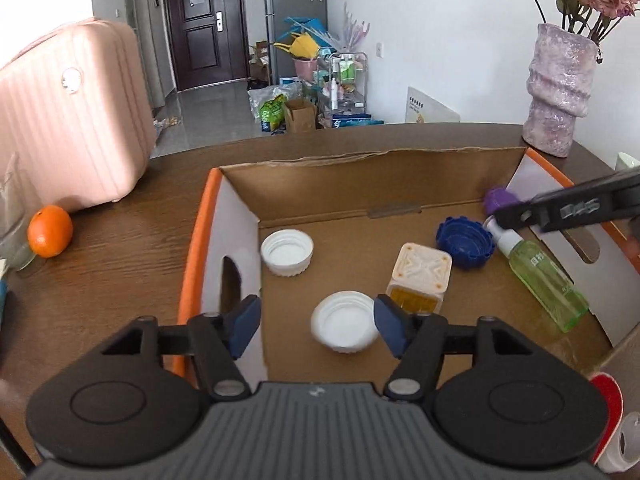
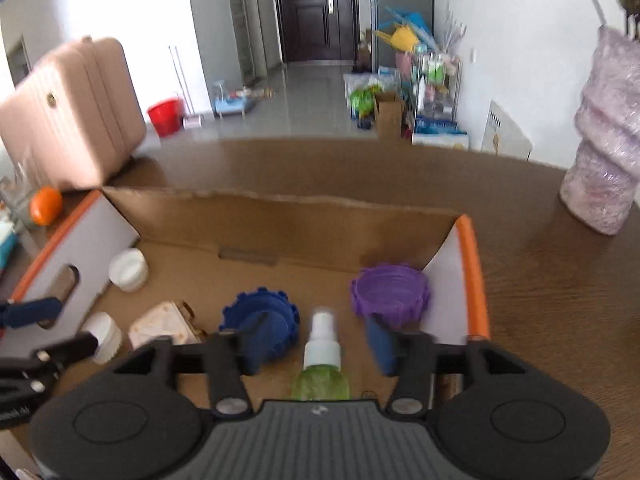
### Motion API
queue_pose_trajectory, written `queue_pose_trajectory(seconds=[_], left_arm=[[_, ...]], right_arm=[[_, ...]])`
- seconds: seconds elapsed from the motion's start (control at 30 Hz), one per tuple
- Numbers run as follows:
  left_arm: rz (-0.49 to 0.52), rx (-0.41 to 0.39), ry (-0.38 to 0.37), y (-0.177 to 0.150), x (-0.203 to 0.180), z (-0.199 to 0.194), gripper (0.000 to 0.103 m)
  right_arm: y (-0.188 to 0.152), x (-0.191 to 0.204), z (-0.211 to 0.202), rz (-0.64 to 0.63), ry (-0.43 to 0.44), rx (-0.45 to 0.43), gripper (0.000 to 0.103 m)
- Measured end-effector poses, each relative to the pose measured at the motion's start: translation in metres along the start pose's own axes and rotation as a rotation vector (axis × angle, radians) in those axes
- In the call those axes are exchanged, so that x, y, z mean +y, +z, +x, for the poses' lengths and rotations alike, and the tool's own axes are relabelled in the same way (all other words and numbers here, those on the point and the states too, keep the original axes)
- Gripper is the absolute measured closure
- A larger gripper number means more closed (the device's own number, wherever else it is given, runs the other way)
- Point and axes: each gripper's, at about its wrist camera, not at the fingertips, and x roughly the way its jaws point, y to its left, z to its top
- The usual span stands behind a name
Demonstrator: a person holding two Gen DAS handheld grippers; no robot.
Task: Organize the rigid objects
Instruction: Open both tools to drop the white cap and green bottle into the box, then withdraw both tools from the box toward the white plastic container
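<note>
Between left claw [image 1: 316, 326] pads: white cap [image 1: 345, 327] | both claws apart, empty

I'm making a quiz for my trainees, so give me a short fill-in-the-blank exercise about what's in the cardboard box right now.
1. The spray bottle holds ____ liquid.
2. The number of white caps in the cardboard box is ____.
3. The jagged-edged lid lying next to the blue lid, in the box's corner, is coloured ____.
4. The fruit on the table beside the pink suitcase is an ____.

Missing words: green; two; purple; orange
</note>
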Motion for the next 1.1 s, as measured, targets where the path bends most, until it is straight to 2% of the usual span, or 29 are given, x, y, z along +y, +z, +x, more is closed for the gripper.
queue_pose_trajectory(seconds=[0.1, 0.23, 0.43, 0.53, 0.57, 0.67, 0.77, 0.83, 0.97, 1.1], left_arm=[[-0.018, -0.02, 0.017, -0.002, 0.002, -0.025, 0.034], [-0.017, -0.103, 0.014, -0.009, 0.001, -0.076, 0.025], [0.006, -0.232, 0.022, -0.045, -0.011, -0.162, 0.018], [0.005, -0.311, 0.035, -0.076, -0.018, -0.208, 0.013], [0.001, -0.339, 0.031, -0.089, -0.018, -0.223, 0.009], [-0.015, -0.4, 0.015, -0.133, -0.02, -0.265, 0.007], [-0.005, -0.453, 0.012, -0.173, -0.021, -0.3, 0.0], [0.008, -0.491, 0.029, -0.2, -0.022, -0.319, 0.0], [-0.016, -0.508, 0.077, -0.249, -0.026, -0.344, 0.0], [-0.058, -0.487, 0.058, -0.294, -0.021, -0.36, 0.0]], right_arm=[[-0.007, 0.001, -0.03, -0.025, 0.001, -0.055, 0.039], [-0.021, 0.005, -0.085, -0.072, 0.012, -0.134, 0.029], [-0.06, 0.016, -0.176, -0.101, 0.017, -0.247, 0.021], [-0.093, 0.022, -0.217, -0.093, 0.03, -0.307, 0.015], [-0.107, 0.025, -0.231, -0.094, 0.039, -0.331, 0.015], [-0.153, 0.035, -0.266, -0.103, 0.078, -0.394, 0.014], [-0.202, 0.048, -0.293, -0.092, 0.081, -0.448, 0.01], [-0.232, 0.057, -0.31, -0.084, 0.069, -0.486, 0.006], [-0.287, 0.078, -0.328, -0.073, 0.059, -0.523, 0.005], [-0.339, 0.092, -0.343, -0.059, 0.079, -0.528, 0.005]])
